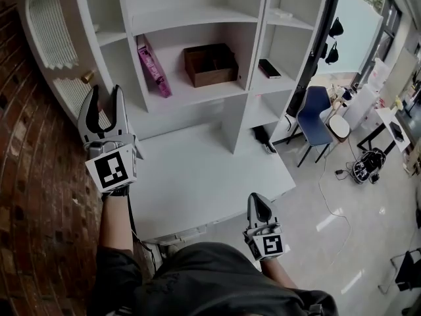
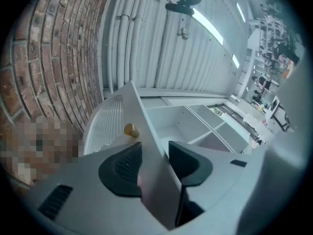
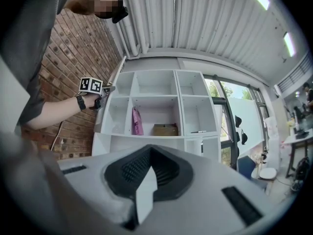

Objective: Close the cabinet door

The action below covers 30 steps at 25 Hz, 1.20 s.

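Observation:
The white shelf cabinet (image 1: 197, 89) stands ahead, its louvred door (image 1: 47, 25) swung open at the left against the brick wall. A brass knob (image 1: 87, 76) sits on the door near its free edge. My left gripper (image 1: 104, 103) is raised and straddles that edge. In the left gripper view the door (image 2: 110, 116) runs between the jaws of the left gripper (image 2: 154, 155), the knob (image 2: 129, 129) lies just beyond the left pad, and the jaws stand apart. My right gripper (image 1: 258, 204) hangs low near my body, shut and holding nothing; the right gripper (image 3: 149, 173) faces the cabinet (image 3: 156, 102) from a distance.
A pink pack (image 1: 152, 64), a brown box (image 1: 210, 64) and a dark flat item (image 1: 270, 68) lie on the shelves. A white low top (image 1: 204, 176) projects in front of the cabinet. Brick wall (image 1: 33, 196) is at the left, with a blue chair (image 1: 316, 114) and cables on the floor at the right.

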Available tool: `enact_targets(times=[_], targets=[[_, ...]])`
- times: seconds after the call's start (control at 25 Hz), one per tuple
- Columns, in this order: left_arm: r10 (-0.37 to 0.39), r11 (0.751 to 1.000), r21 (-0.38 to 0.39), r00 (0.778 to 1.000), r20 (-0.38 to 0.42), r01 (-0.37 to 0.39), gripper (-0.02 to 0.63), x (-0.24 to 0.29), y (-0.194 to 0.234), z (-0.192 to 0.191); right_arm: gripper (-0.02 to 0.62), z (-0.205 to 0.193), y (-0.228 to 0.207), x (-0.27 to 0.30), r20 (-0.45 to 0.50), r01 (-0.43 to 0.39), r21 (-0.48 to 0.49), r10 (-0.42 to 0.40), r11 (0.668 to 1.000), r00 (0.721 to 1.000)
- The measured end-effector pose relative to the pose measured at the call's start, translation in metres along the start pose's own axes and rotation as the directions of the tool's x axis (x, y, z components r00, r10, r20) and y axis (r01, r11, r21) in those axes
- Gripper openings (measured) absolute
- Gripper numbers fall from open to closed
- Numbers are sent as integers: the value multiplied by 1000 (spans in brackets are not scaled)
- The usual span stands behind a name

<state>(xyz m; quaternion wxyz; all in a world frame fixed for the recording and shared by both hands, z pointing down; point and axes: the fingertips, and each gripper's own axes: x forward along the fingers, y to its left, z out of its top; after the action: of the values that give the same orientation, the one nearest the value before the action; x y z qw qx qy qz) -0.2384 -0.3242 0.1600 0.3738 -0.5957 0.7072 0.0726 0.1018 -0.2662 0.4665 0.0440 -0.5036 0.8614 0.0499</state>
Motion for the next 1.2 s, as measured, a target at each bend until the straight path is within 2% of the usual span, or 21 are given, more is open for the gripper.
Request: enact_targets(times=[0.36, 1.2], targets=[[-53, 998, 24, 999, -10, 53, 160, 34, -18, -20, 0, -2, -4, 0, -10, 40, -4, -40, 999, 999], [-62, 991, 119, 998, -12, 63, 138, 70, -31, -48, 2, 0, -14, 6, -18, 105, 4, -105, 994, 994]])
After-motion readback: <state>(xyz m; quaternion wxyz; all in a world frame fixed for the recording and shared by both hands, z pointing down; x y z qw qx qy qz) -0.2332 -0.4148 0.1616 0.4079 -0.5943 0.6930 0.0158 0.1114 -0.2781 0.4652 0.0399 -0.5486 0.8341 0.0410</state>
